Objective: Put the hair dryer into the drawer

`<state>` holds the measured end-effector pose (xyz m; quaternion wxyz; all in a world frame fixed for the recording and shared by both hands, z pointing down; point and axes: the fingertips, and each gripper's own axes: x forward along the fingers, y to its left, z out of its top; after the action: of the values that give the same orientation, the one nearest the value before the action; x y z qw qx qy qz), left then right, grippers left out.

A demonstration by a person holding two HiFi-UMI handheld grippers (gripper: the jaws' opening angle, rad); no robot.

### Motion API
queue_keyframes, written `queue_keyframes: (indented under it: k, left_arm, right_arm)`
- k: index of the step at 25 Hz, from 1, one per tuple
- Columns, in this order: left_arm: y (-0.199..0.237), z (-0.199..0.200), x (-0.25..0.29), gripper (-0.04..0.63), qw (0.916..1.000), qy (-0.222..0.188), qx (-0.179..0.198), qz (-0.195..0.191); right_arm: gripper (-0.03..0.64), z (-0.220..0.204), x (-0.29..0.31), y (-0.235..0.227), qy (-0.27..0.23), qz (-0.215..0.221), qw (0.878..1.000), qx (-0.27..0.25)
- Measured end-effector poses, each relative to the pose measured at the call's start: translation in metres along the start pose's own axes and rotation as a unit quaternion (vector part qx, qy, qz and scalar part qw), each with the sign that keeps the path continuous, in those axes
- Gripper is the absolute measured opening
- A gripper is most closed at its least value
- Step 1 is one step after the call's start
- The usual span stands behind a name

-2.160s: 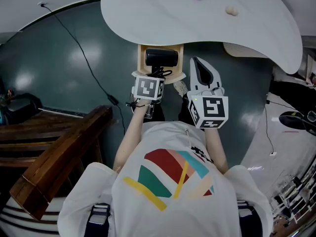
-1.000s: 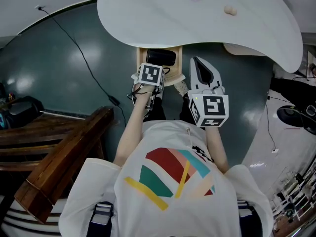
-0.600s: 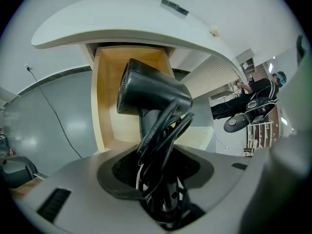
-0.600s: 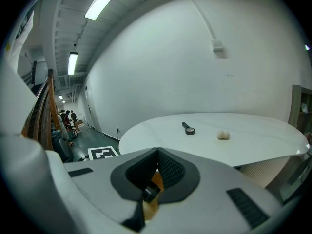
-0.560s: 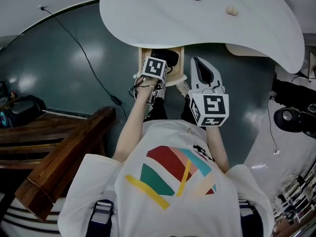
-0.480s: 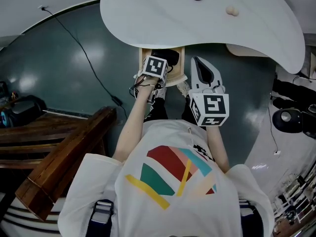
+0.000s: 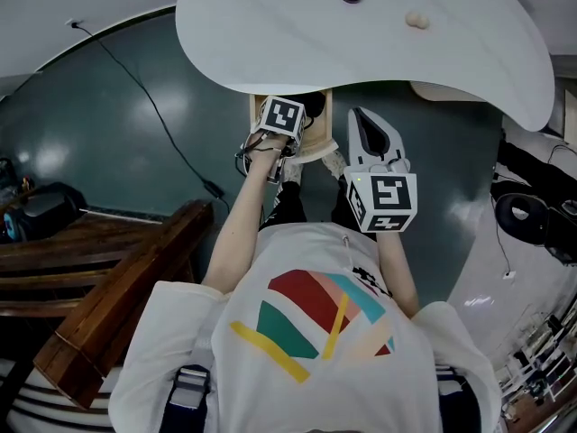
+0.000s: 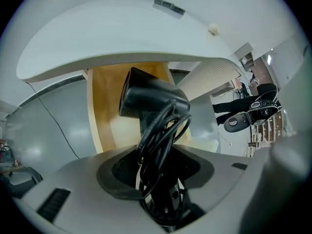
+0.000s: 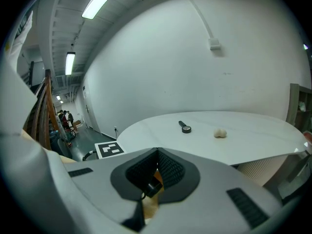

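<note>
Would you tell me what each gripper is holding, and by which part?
Left gripper grips the hair dryer by its handle, cord bundled alongside; right gripper holds nothing.

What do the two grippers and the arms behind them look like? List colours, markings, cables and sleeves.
The left gripper and right gripper are light grey shells with dark ribbed pads. Each carries a white cube printed with black square markers. Black cables loop behind the left one. The person wears a white short-sleeved T-shirt with red, teal and yellow stripes.

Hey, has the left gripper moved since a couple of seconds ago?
Yes. In the head view the left gripper, holding the hair dryer, has gone from the drawer's front edge toward the table, over the drawer.
</note>
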<state>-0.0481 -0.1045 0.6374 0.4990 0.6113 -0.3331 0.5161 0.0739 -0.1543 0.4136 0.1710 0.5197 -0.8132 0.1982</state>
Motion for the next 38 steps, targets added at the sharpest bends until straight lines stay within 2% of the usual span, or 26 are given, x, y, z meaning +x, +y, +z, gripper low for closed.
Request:
queue_keyframes:
  k: [10, 18, 22, 27, 38]
  left_arm:
    - [0.007, 0.023, 0.011, 0.195, 0.9997, -0.02, 0.007, 0.007]
    - [0.016, 0.046, 0.013, 0.195, 0.9942, -0.103, 0.01, 0.029]
    - [0.012, 0.056, 0.022, 0.196, 0.9875, -0.155, -0.001, 0.026]
    - [0.015, 0.058, 0.033, 0.195, 0.9809, -0.192, -0.007, 0.031]
    - [0.025, 0.078, 0.05, 0.196, 0.9768, -0.211, -0.021, 0.028]
  right_arm:
    - [0.009, -0.005, 0.003, -0.005, 0.009, -0.005, 1.0, 0.004]
    - [0.009, -0.009, 0.001, -0.01, 0.014, -0.017, 1.0, 0.009]
    - [0.009, -0.019, -0.003, -0.017, 0.027, -0.02, 0.999, 0.01]
    - [0.009, -0.031, -0.005, -0.016, 0.037, -0.021, 0.999, 0.01]
    - [0.009, -0.048, 0.003, -0.002, 0.053, -0.004, 0.999, -0.002]
